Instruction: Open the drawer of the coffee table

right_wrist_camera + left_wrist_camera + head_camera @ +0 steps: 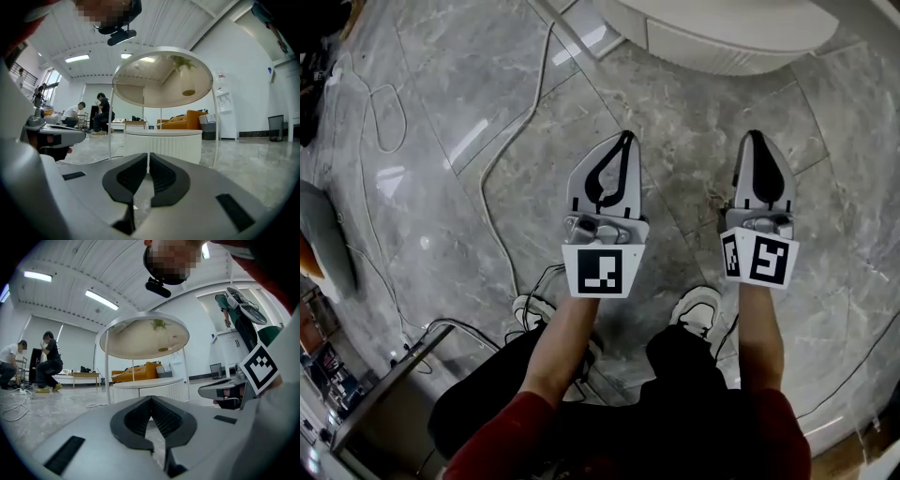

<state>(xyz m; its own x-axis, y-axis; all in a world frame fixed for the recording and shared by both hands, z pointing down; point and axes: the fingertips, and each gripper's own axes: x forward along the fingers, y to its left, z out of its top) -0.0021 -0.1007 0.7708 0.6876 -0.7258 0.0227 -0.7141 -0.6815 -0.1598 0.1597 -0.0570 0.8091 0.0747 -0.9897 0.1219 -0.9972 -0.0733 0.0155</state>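
Grey marble floor (469, 122) is spreading out under me, and I am holding both tongs level above it, side by side and apart. The left tongs (625, 137) are sitting closed, their ribbed pads meeting at the tips with nothing between them. The right tongs (755, 135) are also pressed together and empty.

Both are pointing at the round white counter (161, 140), which is standing on the floor just ahead of them and not touching either. Its low ribbed drum is facing me. From the head view a seam is marking off a panel on that drum, which I am reading as the drawer (722, 42), lying flush and shut. Thin white legs (111, 122) are carrying a wider, translucent top (154, 79) above the drum. A plant (180, 63) and a cup (188, 86) are showing through it near its right rim.

A white cable (502, 159) is trailing across the floor to the left of the left tongs. My shoes (701, 309) are showing below the tongs. Far behind the counter an orange sofa (136, 372) is standing, and two people (49, 362) are crouching at the far left of the room.
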